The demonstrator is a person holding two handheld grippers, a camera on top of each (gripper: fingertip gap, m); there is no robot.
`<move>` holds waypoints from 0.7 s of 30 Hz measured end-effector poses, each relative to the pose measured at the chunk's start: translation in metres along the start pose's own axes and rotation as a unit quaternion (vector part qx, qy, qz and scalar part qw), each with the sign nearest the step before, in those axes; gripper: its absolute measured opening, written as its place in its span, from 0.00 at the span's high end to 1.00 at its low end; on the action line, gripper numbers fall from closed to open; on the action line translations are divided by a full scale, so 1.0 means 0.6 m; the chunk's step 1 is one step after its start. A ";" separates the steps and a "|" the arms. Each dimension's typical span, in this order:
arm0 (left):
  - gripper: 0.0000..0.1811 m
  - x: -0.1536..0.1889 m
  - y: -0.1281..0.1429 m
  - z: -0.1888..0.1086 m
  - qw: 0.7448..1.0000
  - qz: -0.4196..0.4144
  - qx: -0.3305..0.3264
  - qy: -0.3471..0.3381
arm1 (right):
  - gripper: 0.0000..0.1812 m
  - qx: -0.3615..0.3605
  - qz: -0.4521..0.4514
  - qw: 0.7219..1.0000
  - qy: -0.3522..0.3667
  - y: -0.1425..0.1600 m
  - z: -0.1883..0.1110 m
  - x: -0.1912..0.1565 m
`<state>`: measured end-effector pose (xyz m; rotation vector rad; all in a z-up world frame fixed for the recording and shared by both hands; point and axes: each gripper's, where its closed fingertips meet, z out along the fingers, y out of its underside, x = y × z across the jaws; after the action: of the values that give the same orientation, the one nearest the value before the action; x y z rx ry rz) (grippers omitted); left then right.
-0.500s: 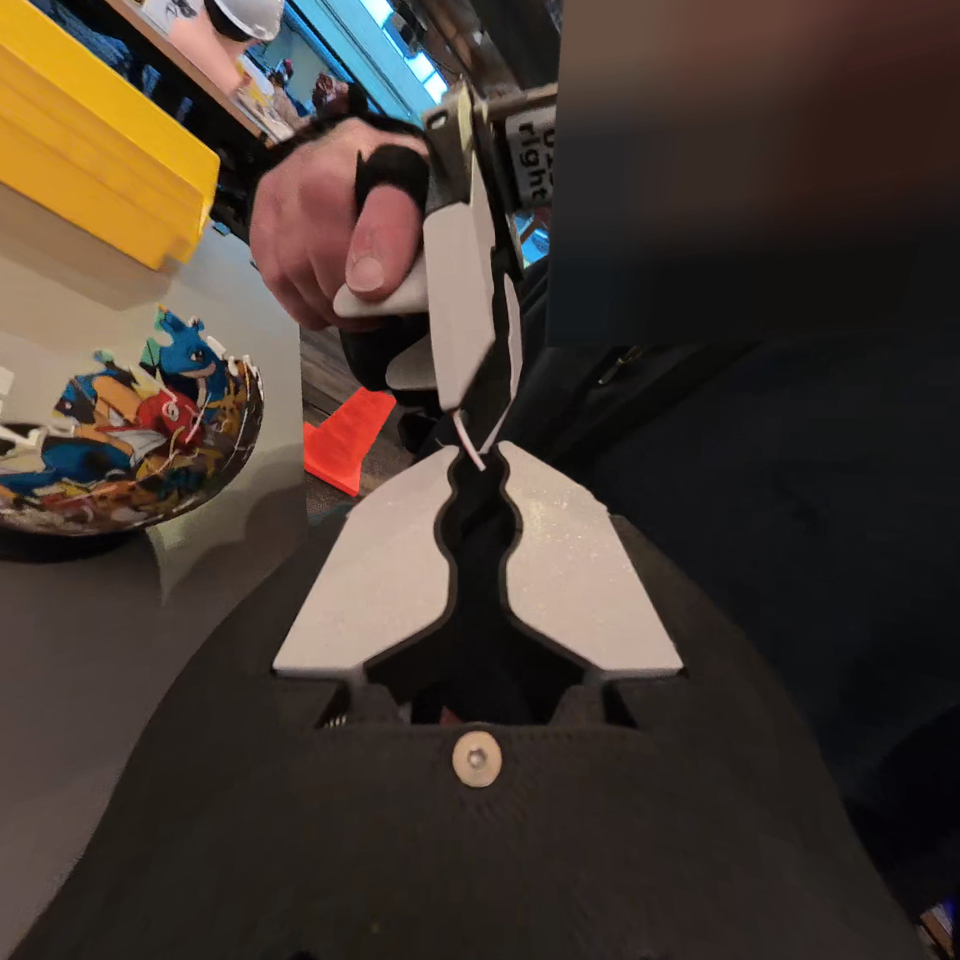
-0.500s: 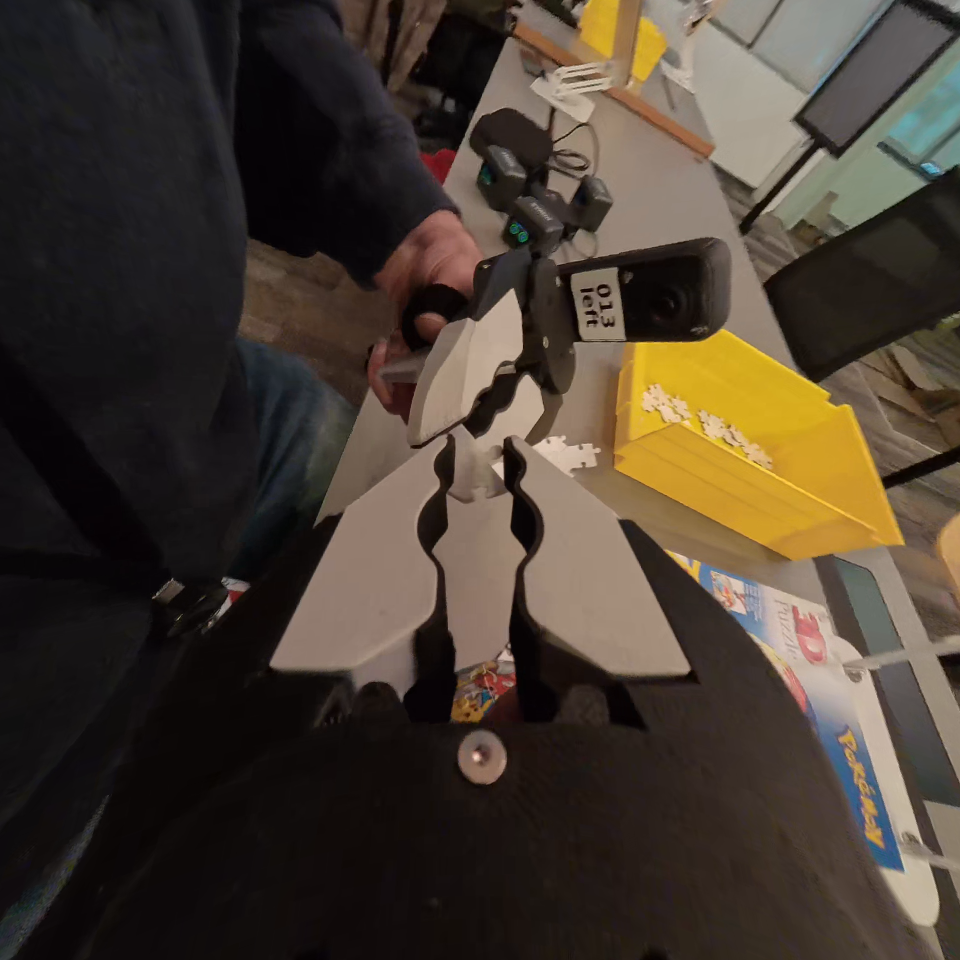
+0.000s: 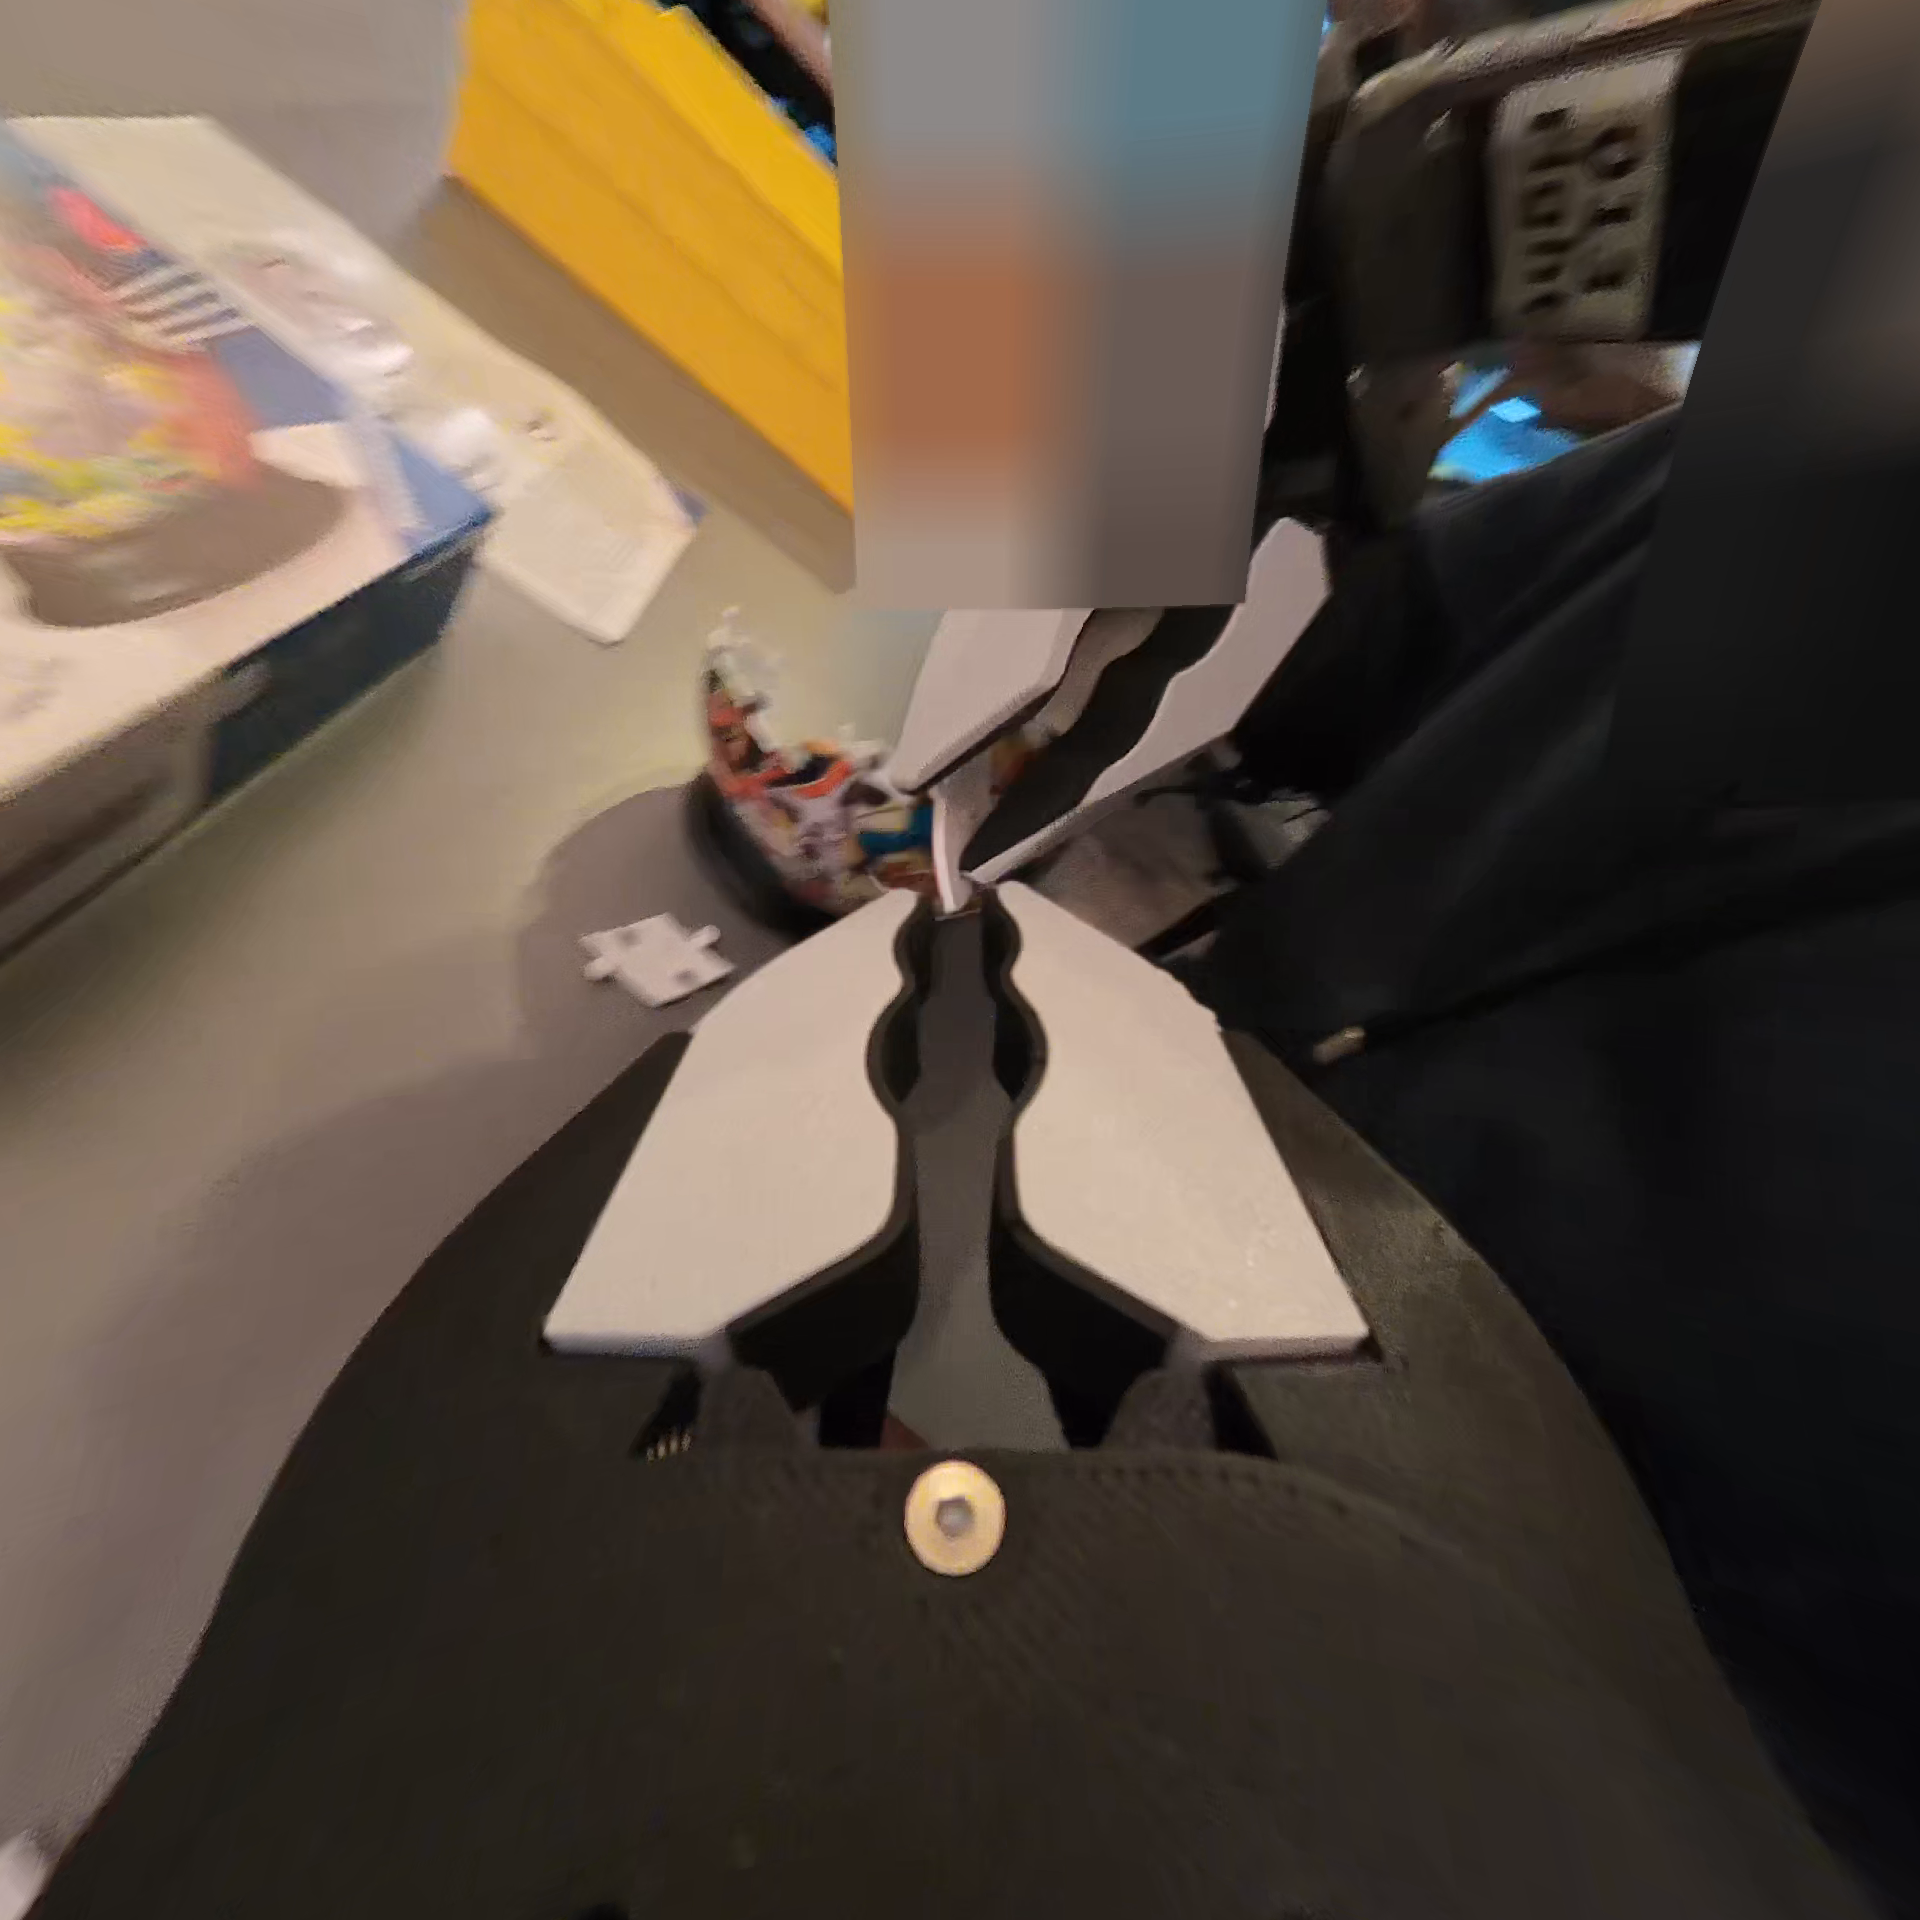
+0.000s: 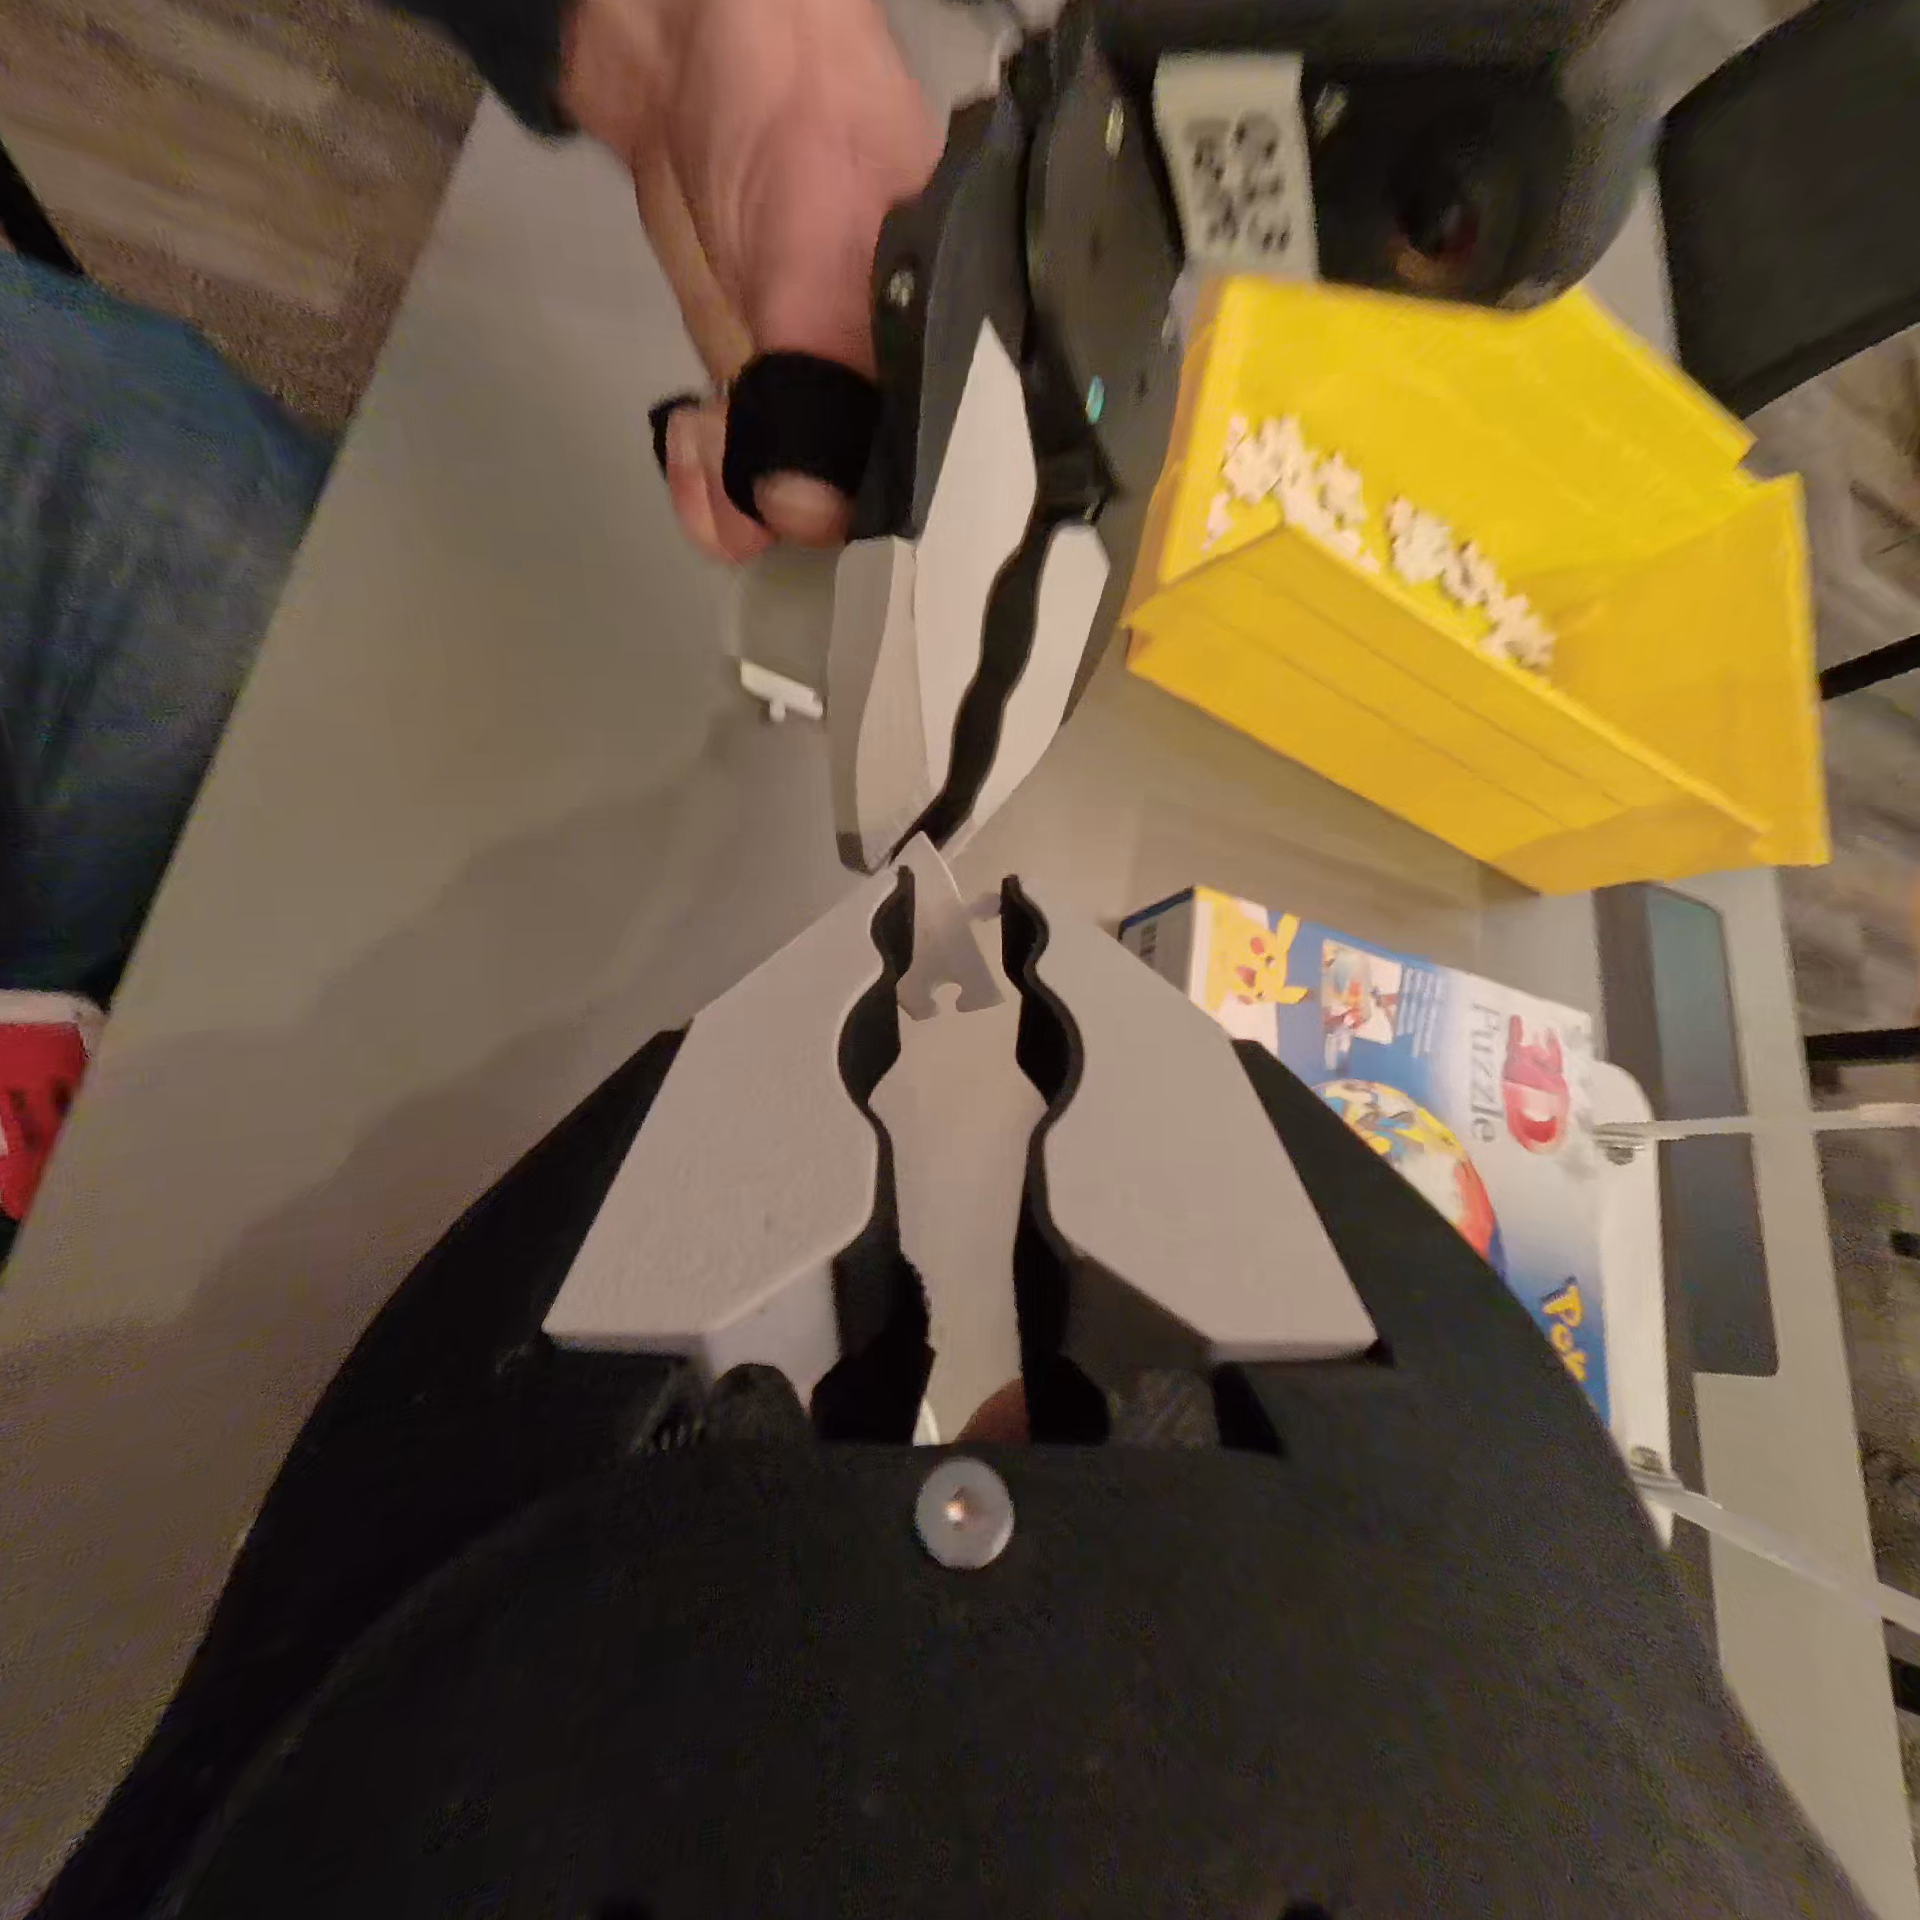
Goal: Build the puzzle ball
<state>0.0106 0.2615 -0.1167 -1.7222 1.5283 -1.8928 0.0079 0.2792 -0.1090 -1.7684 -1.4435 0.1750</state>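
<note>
At frame centre a thin white puzzle piece (image 4: 948, 961) sits between my right gripper (image 4: 954, 902), tips apart, and my left gripper (image 3: 958, 906), clamped on its top corner. It looks light, stiff and slippery, so I'd grip its flat faces. The half-built ball (image 3: 821, 805) sits just behind.

Yellow plastic bin (image 4: 1558, 665) at two o'clock on grey tabletop (image 4: 436, 727); printed cardboard box (image 4: 1382, 1029) at four o'clock beside it; dark flat screen (image 4: 1683, 1122) farther right; red object (image 4: 36, 1101) at nine o'clock.
</note>
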 end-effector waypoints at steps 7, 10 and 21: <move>0.87 -0.072 0.061 -0.107 0.971 0.066 -0.082 -0.213 | 1.00 -0.109 -0.055 0.991 -0.062 0.069 0.061 -0.010; 0.84 -0.077 0.089 -0.179 0.946 0.079 -0.095 -0.301 | 1.00 -0.101 -0.038 0.992 -0.064 0.071 0.054 0.000; 0.67 -0.115 0.219 -0.222 0.869 0.149 -0.252 -0.398 | 1.00 -0.079 0.033 0.996 0.015 0.084 -0.041 0.033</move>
<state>-0.1392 0.3220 -0.2333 -1.9244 1.8168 -0.4963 0.0662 0.2843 -0.1187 -1.9394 -1.4119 0.0703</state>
